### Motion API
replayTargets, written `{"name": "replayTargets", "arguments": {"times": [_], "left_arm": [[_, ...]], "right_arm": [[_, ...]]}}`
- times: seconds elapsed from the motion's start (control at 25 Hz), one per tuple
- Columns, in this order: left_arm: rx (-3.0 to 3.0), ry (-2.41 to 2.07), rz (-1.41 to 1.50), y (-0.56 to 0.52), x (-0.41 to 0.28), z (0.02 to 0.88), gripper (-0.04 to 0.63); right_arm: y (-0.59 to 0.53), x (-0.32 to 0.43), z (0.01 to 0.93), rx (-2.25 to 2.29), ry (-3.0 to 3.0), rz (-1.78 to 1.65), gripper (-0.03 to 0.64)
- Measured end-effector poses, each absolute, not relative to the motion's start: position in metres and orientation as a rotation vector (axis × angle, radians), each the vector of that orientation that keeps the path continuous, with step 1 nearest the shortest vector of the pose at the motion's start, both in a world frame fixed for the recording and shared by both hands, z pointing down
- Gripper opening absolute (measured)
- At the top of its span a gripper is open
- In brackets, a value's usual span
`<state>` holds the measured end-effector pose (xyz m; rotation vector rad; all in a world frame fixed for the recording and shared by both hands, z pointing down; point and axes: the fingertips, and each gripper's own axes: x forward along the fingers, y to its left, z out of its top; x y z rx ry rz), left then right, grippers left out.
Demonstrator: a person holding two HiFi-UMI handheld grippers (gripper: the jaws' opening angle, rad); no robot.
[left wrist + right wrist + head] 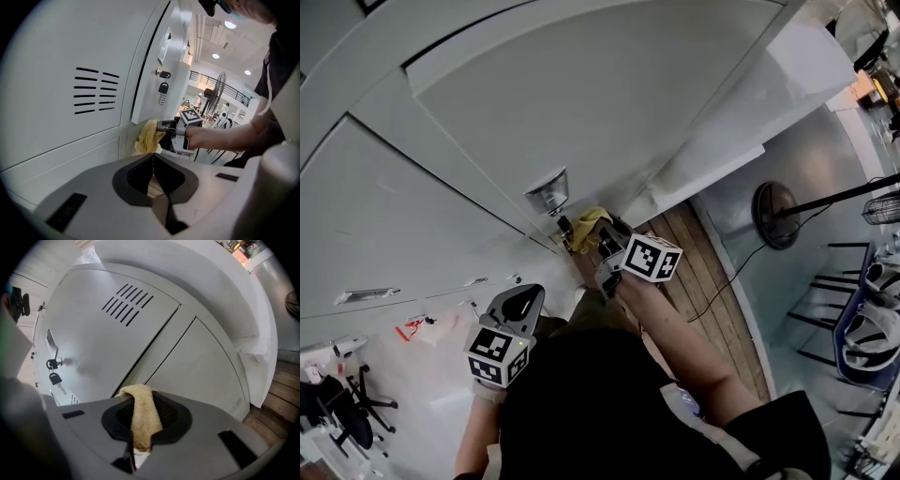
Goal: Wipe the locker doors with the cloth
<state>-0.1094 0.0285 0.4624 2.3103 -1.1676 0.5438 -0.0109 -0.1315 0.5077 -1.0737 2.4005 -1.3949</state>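
Note:
A yellow cloth (142, 418) sits pinched between the jaws of my right gripper (140, 427), its free end against the white locker door (117, 348). From the head view the cloth (589, 221) touches the lockers low down, near the floor, with the right gripper (605, 246) behind it. In the left gripper view the cloth (148, 137) and right gripper (176, 133) press the lower corner of a door whose lock holds a hanging key (163, 87). My left gripper (153, 180) is held back from the lockers with its jaws together and nothing between them; it shows in the head view too (517, 309).
White lockers with vent slots (96, 90) fill the wall. A wooden floor strip (703, 281) runs along the base. A standing fan (778, 214) with its cable and a dark rack (834, 300) stand to the right. An office chair (342, 412) sits at lower left.

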Motion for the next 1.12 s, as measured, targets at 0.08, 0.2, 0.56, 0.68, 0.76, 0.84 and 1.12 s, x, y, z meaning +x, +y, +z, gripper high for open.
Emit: {"name": "replayTargets", "arguments": {"times": [0.08,0.2,0.56,0.68,0.76,0.84,1.12], "left_arm": [[2.312,-1.16,0.549,0.026,-0.106,0.464,0.009],[2.317,-1.145,0.56,0.024,-0.099,0.467,0.009],[2.32,-1.127,0.584,0.021,-0.09,0.47,0.009],[2.316,-1.124,0.593,0.022,-0.089,0.471,0.009],[2.312,-1.122,0.599,0.023,-0.088,0.472,0.009],[2.308,-1.124,0.601,0.024,-0.089,0.472,0.009],[2.298,-1.125,0.607,0.025,-0.089,0.474,0.009]], "right_arm": [[-0.138,0.001,0.51,-1.099,2.403,-1.38,0.041],[-0.147,0.017,0.513,-1.134,2.403,-1.362,0.041],[-0.174,0.064,0.507,-1.245,2.357,-1.296,0.041],[-0.182,0.077,0.507,-1.28,2.343,-1.281,0.041],[-0.187,0.085,0.508,-1.299,2.334,-1.275,0.041],[-0.19,0.091,0.509,-1.315,2.328,-1.274,0.041],[-0.202,0.112,0.518,-1.38,2.277,-1.282,0.043]]}}
